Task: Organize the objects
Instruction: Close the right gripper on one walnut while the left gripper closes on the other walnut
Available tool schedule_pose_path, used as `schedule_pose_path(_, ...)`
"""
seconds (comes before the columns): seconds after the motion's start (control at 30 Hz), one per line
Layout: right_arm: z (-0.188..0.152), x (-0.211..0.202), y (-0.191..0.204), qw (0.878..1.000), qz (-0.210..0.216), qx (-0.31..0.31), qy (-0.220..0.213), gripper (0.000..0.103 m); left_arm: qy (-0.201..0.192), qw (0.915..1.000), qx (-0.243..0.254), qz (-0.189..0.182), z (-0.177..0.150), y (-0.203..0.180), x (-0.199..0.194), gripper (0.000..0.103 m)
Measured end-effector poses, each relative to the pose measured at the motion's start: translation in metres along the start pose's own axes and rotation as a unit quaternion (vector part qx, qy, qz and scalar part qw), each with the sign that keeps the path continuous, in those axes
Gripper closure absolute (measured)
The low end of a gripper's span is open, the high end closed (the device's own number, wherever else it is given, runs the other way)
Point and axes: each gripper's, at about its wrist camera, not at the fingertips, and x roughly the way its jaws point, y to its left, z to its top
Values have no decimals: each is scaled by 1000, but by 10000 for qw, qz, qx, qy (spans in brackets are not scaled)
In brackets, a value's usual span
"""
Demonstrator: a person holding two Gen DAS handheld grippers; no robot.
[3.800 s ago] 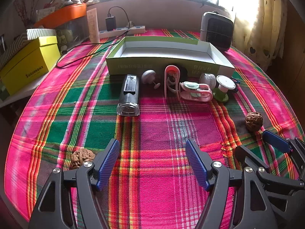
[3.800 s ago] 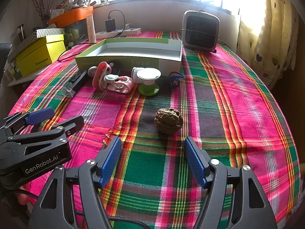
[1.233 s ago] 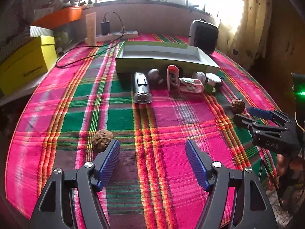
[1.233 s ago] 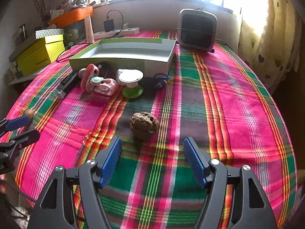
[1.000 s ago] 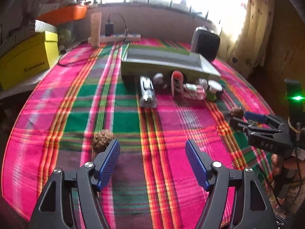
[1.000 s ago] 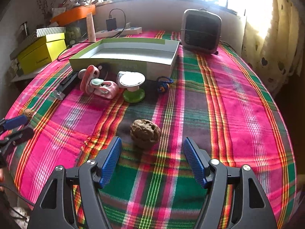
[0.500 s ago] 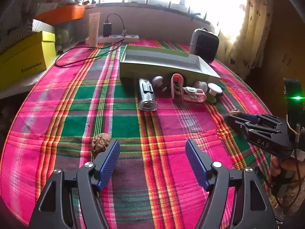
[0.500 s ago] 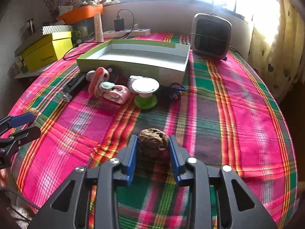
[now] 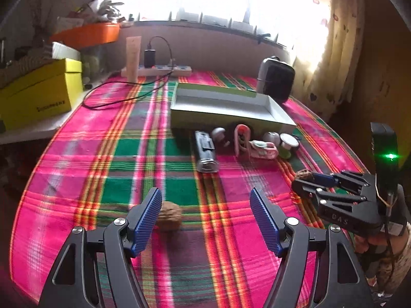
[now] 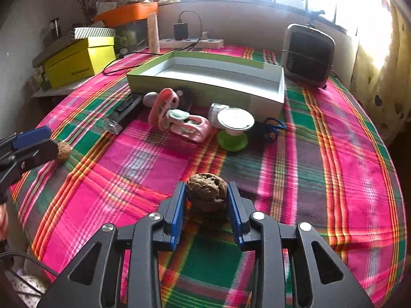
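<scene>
Jaws of right gripper [image 10: 206, 206] have just closed, clenched on a walnut [image 10: 207, 192]. Left gripper [image 9: 205, 218] released; second walnut [image 9: 169, 215] beside its left finger.

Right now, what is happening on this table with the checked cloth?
A person is tidying small things with two tools. The right hand-held gripper has closed on a walnut, pads pressed to both its sides. The left hand-held gripper is open, with a second walnut on the cloth beside its left pad. The green box behind the row of small items looks empty from here.
</scene>
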Motion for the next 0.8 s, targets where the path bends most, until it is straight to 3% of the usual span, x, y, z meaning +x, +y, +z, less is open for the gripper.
schedule_pose_path(0.33, 3, 1, 9, 9999, 121, -37, 29, 70, 344, 9988, -192, 306, -7, 17, 17, 39)
schedule_pose_path(0.5, 3, 2, 15, 9998, 164, -97, 28, 70, 526, 9978, -230, 343, -11, 20, 26, 48)
schedule_pose_path(0.8, 4, 3, 19, 9997, 180, -147, 32, 70, 519, 9976, -131, 441, -12, 17, 30, 62)
